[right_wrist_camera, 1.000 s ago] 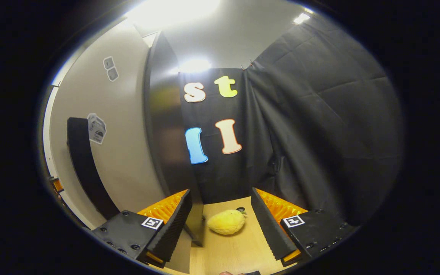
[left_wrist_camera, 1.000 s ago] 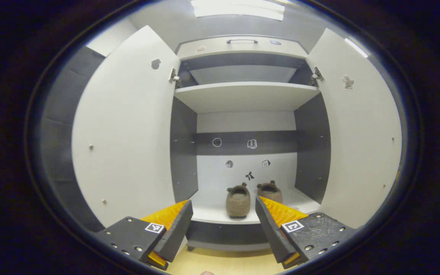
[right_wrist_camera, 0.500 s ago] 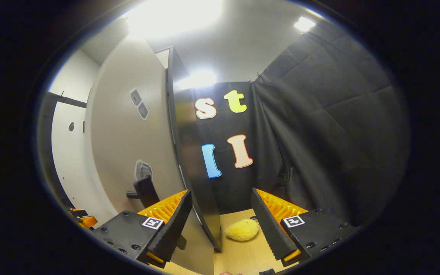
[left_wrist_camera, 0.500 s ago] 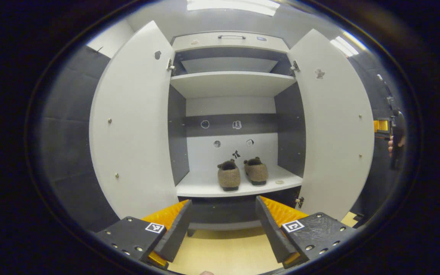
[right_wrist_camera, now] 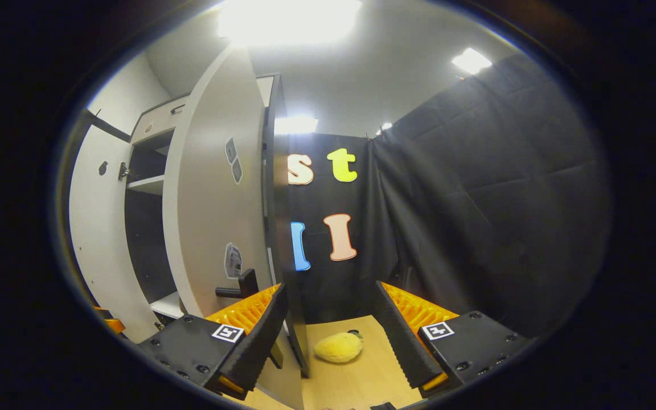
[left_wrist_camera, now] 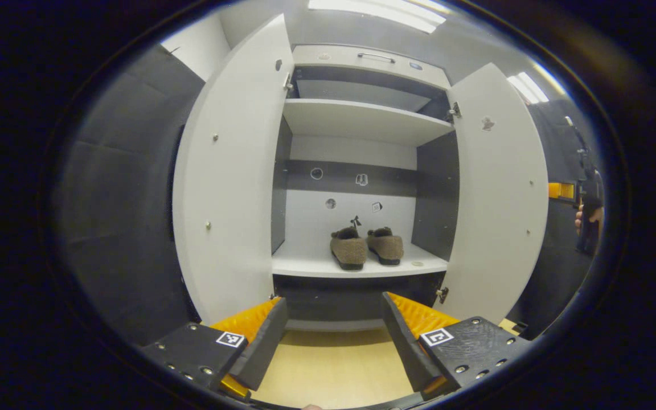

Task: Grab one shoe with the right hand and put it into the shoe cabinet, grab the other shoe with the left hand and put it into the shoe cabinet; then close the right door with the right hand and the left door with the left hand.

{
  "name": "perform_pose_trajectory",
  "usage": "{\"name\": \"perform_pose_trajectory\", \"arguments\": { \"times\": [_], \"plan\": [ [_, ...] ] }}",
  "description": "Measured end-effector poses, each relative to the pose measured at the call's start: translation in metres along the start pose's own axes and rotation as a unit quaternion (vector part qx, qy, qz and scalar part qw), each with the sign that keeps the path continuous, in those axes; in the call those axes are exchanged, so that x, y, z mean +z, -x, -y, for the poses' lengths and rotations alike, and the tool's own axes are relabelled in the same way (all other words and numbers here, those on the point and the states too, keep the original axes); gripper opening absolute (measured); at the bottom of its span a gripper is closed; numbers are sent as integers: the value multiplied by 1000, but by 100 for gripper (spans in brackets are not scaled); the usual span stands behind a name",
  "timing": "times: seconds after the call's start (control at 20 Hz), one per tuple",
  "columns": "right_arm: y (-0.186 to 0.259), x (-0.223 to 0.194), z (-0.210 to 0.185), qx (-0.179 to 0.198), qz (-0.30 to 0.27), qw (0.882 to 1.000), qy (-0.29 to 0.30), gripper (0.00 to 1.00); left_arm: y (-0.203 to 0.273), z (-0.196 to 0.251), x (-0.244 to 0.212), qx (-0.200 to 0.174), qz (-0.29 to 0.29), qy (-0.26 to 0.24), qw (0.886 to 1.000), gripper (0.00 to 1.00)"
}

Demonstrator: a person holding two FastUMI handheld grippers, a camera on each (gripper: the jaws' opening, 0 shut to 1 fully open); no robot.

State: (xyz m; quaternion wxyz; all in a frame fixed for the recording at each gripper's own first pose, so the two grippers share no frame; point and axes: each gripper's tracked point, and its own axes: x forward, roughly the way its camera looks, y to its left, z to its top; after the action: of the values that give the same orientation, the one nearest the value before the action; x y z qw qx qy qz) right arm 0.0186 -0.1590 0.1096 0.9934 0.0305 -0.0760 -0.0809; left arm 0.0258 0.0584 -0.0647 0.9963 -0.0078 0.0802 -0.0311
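- In the left gripper view, the left gripper (left_wrist_camera: 333, 336) hangs over the pale wooden floor (left_wrist_camera: 333, 376) in front of the shoe cabinet (left_wrist_camera: 362, 114), its jaws spread wide and holding nothing.
- Beyond it, both cabinet doors stand open: the left door (left_wrist_camera: 231, 176) swung out at the left, the right door (left_wrist_camera: 499, 199) at the right.
- On the lower shelf (left_wrist_camera: 305, 265), two brown fuzzy slippers sit side by side, toes toward the front edge: the left slipper (left_wrist_camera: 348, 250) and the right slipper (left_wrist_camera: 386, 246), just beside each other.
- At the far right edge of that view, past the right door, a hand (left_wrist_camera: 587, 216) holds the other gripper.
- In the right gripper view, the right gripper (right_wrist_camera: 331, 336) is released and empty, with the outer edge of the right door (right_wrist_camera: 214, 210) just beside its left finger (right_wrist_camera: 257, 336).
- Between the fingers, farther off on the floor, lies a yellow plush toy (right_wrist_camera: 337, 347).
- Behind it hangs the black cloth wall (right_wrist_camera: 476, 199).
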Motion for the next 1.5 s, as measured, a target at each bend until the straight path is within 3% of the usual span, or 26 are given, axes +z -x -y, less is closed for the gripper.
{"name": "perform_pose_trajectory", "arguments": {
  "times": [0.35, 0.6, 0.85, 1.05, 1.2, 1.25, 1.45, 1.5],
  "plan": [
    [11, -3, -48, 15, 7, 1000, 6, 98, 11, -13, -28, -44, -15, 22, 999, 95],
    [14, -11, -85, 32, 8, 999, -19, 97, 28, -29, -34, -32, -18, 37, 999, 95],
    [-1, -17, -138, 82, 0, 996, -28, 97, 46, -50, -41, -6, -15, 50, 999, 95],
    [-12, -3, -165, 98, 17, 995, -13, 98, 67, -77, -43, 29, -15, 39, 999, 95],
    [-12, -2, -169, 103, 25, 994, -1, 98, 74, -100, -43, 59, -15, 45, 997, 95],
    [-11, -4, -167, 101, 22, 995, -2, 98, 74, -109, -43, 68, -18, 49, 996, 100],
    [-18, -25, -165, 96, -7, 995, -35, 97, 82, -142, -26, 101, -1, 60, 993, 100],
    [-19, -29, -164, 94, -15, 995, -42, 92, 83, -152, -19, 112, 4, 59, 992, 100]
  ]
}}
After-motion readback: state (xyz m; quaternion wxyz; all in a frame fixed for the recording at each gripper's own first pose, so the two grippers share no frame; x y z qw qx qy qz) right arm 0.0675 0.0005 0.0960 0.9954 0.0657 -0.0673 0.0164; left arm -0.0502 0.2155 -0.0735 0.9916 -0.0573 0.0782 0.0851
